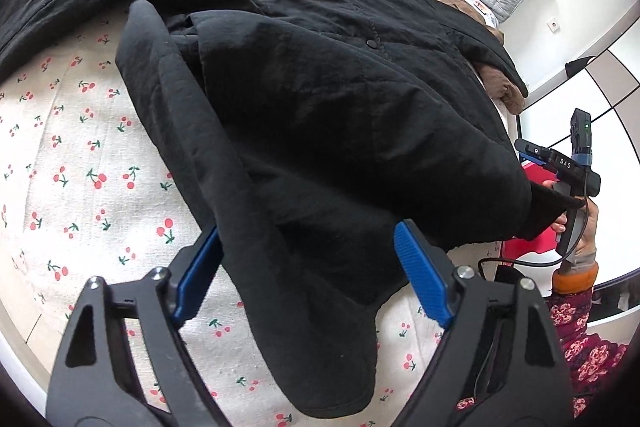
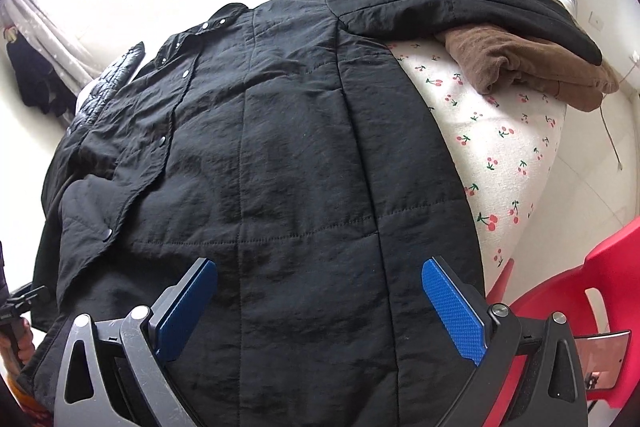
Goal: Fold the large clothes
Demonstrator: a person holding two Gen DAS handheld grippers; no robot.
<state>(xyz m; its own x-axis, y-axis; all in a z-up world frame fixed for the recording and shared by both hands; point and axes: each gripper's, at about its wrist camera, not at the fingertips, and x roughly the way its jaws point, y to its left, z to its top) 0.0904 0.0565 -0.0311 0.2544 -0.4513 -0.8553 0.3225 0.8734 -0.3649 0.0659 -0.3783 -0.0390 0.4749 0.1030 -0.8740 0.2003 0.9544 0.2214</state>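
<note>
A black quilted jacket lay spread on a cherry-print bedsheet, one sleeve running between the wide-open left gripper fingers, its body beneath the equally wide, empty right gripper.

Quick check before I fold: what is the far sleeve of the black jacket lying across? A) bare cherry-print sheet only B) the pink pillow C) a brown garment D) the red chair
C: in the right wrist view the black jacket stretches its far sleeve over the crumpled brown garment.
</note>
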